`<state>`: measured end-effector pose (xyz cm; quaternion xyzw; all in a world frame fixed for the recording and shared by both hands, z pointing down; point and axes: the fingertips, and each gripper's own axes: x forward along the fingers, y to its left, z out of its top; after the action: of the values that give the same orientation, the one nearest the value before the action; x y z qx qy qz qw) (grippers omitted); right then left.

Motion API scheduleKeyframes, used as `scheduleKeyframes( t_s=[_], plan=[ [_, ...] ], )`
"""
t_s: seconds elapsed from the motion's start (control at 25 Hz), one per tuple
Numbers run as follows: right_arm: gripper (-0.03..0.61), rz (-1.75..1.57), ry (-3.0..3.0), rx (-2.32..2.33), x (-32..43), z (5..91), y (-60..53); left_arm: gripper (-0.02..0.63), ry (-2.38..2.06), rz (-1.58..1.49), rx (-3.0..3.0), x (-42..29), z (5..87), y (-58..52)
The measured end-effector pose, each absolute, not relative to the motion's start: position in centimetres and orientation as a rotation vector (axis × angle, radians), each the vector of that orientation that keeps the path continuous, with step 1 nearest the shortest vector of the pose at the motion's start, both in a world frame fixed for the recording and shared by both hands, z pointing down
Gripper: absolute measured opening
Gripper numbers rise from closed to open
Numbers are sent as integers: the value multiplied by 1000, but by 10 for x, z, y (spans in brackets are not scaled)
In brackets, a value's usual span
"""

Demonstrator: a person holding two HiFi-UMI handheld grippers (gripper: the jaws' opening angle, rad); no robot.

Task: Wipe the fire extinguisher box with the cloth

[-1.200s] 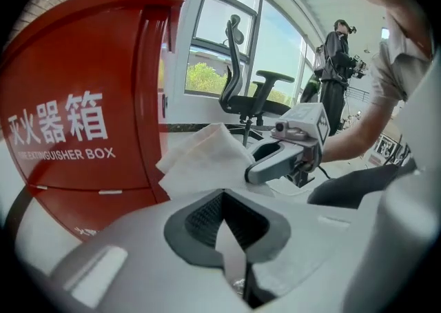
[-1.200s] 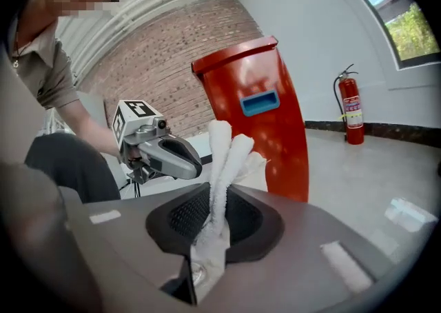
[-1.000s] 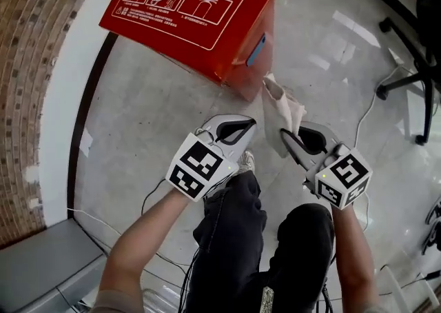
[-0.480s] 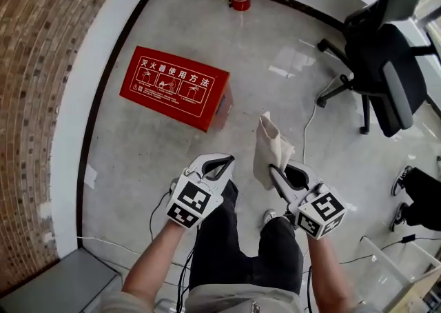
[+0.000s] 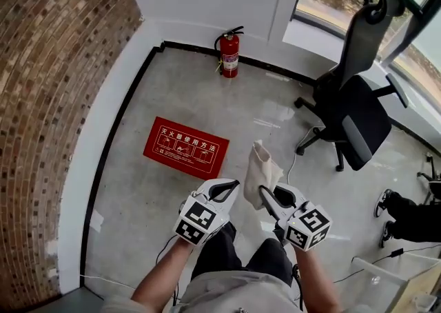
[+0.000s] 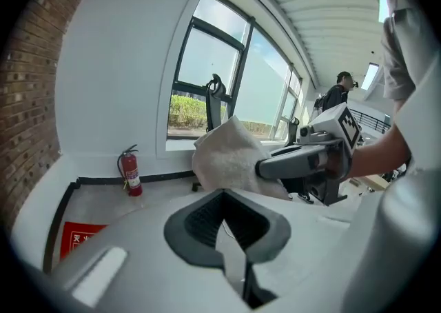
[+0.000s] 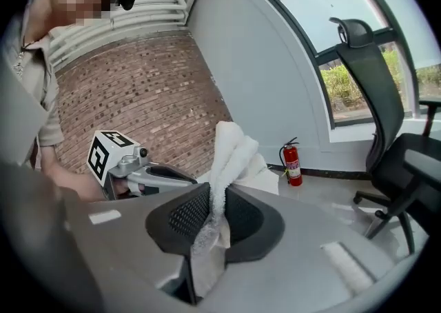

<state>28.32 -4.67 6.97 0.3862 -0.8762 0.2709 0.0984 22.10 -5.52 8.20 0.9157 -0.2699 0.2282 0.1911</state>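
Note:
The red fire extinguisher box (image 5: 185, 147) lies flat on the grey floor, white print on its lid, well beyond both grippers; its corner (image 6: 74, 244) shows in the left gripper view. My right gripper (image 5: 266, 194) is shut on a cream cloth (image 5: 262, 169), which stands up from its jaws (image 7: 210, 203) in a folded bunch (image 7: 231, 155). My left gripper (image 5: 230, 185) is beside it to the left, shut and holding nothing (image 6: 222, 199). Both are held at about waist height, apart from the box. In the left gripper view the cloth (image 6: 224, 158) hangs from the right gripper (image 6: 272, 165).
A red fire extinguisher (image 5: 229, 53) stands against the white wall under the window. A black office chair (image 5: 355, 108) is at the right, with a cable (image 5: 298, 147) trailing on the floor. Another person's legs (image 5: 408, 214) are at far right. A brick wall (image 5: 48, 91) runs along the left.
The head view has risen and drawn back: the box now looks small and far, and the extinguisher, wall and chair have come into view. Both grippers stay side by side, cloth still held.

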Motion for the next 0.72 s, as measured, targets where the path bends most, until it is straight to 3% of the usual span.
scheduleKeyframes(
  t_s=[0.72],
  plan=[
    [84, 432, -2825, 1087, 263, -76, -108, 2, -976, 416, 2624, 218, -52, -100]
  ],
)
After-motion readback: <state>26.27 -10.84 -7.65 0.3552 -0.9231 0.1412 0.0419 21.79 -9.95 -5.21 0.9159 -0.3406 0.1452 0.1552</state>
